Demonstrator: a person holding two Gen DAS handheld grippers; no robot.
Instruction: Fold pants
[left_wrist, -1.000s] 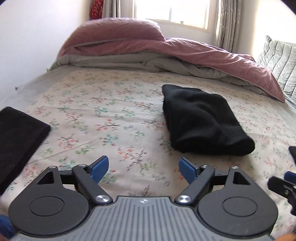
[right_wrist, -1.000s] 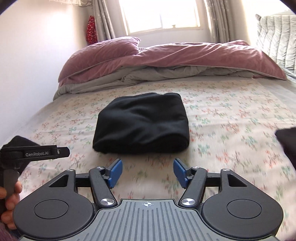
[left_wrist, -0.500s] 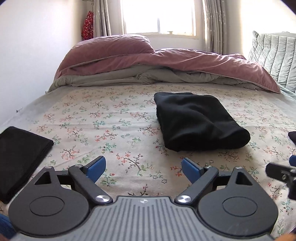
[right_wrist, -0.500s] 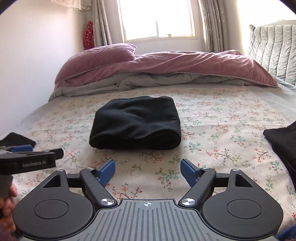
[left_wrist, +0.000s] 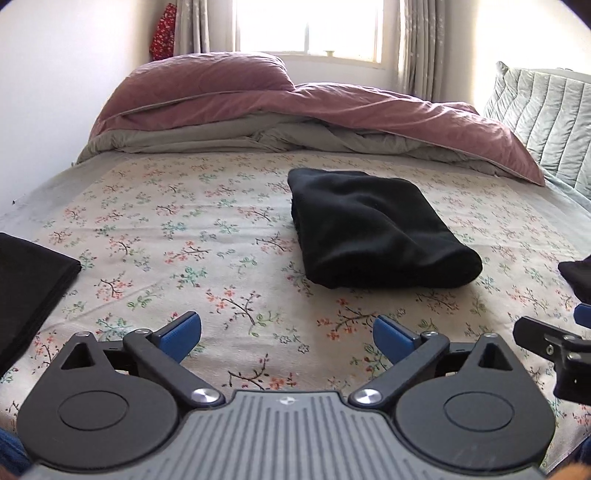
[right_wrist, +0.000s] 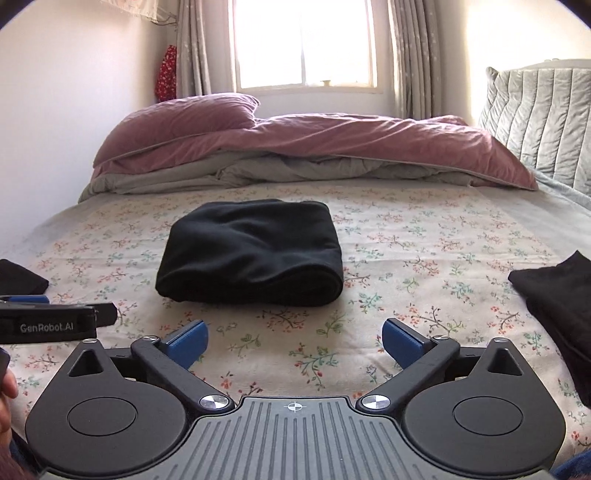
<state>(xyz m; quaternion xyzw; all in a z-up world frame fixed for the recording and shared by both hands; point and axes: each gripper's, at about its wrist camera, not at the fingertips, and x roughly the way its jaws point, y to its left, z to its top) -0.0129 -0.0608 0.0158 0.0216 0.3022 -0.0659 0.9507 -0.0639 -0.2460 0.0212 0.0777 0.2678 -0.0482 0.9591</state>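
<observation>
Both grippers, left gripper (left_wrist: 286, 334) and right gripper (right_wrist: 294, 341), jaws just spread wide and empty, folded black pants (right_wrist: 251, 253) mid-frame on floral bedsheet (right_wrist: 424, 236).

Folded pants (left_wrist: 376, 232) mid-bed (left_wrist: 221, 236), duvet (left_wrist: 332, 110) behind

Daylight poured through the window (right_wrist: 304, 42) behind the bed (right_wrist: 424, 236), and its panes were blown out to plain white in both views. The wall right of the window glared as well. The floral sheet was evenly and softly lit, while the folded black pants (right_wrist: 251, 251) lost nearly all detail and cast only a faint shadow along the near edge. Both pictures were sharp, without motion blur. Fisheye distortion bowed the bed's edges, and the corners fell to black.
</observation>
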